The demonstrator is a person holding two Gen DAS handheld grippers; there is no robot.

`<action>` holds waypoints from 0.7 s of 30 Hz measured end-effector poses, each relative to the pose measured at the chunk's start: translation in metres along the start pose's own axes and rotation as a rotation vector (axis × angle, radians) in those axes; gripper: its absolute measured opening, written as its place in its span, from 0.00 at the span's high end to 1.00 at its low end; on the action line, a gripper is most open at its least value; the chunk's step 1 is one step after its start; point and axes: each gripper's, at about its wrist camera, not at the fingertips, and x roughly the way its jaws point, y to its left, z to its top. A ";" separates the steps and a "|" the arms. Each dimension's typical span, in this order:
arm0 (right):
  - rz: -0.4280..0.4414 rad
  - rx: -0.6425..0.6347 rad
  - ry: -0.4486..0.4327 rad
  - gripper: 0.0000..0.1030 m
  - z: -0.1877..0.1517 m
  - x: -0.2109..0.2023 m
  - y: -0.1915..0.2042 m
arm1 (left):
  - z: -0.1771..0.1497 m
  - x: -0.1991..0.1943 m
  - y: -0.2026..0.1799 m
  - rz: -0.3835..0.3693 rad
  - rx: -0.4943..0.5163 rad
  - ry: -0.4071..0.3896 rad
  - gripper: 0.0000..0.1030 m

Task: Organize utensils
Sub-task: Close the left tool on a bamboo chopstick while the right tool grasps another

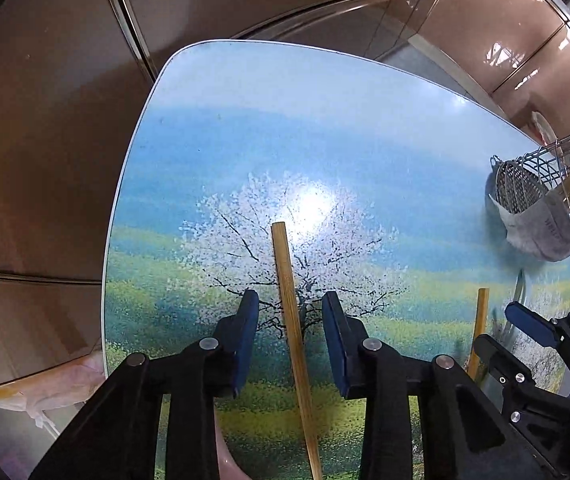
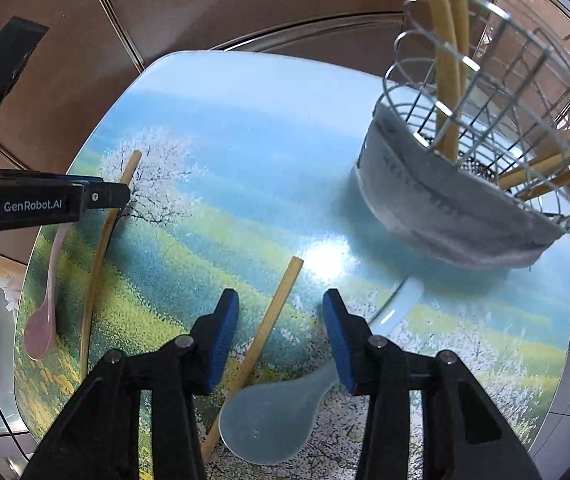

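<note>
On the tabletop (image 2: 245, 128) w/ the printed tree scene, both grippers are pointing steeply down, each straddling one chopstick. Left gripper (image 1: 289, 312) is hanging over the left chopstick (image 1: 289, 304), which is lying flat and running between the blue pads; jaws are standing partly spread, visible gaps both sides, so nothing is being pinched yet. Right gripper (image 2: 281, 312) is doing the same over the right chopstick (image 2: 269, 328): stick is lying diagonally between the pads, closer to the left-hand one, w/ no pad pressing on it as far as the right wrist view is showing.

Progress, judging from what's lying where: wire basket (image 2: 517, 92) at the table's far right, sitting on a grey cloth (image 2: 445, 216), is already holding several bamboo sticks standing and leaning inside, so part of the sorting looks done. Remaining on the table: the two chopsticks under the grippers, a pink spoon (image 2: 43, 320) just beside the left chopstick near the table's left edge, and a translucent blue-white spoon (image 2: 277, 416) whose bowl is lying just beside the right chopstick's lower end, maybe touching it, can't tell. So roughly mid-task imo: four loose items are waiting to go in, and the grasps on the sticks aren't closed yet.
</note>
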 end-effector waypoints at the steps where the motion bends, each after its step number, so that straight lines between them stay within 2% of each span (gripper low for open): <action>1: 0.002 0.001 0.003 0.63 0.001 0.002 0.001 | 0.001 0.002 0.000 -0.004 0.002 0.004 0.72; 13: -0.015 -0.022 0.054 0.85 0.012 0.022 0.015 | 0.019 0.013 0.000 0.023 0.015 0.023 0.85; 18: -0.021 -0.041 0.054 0.89 0.012 0.026 0.026 | 0.017 0.011 0.002 0.025 0.026 0.015 0.92; 21: -0.026 -0.055 0.047 0.92 0.010 0.027 0.037 | 0.011 0.010 0.002 0.026 0.037 0.004 0.92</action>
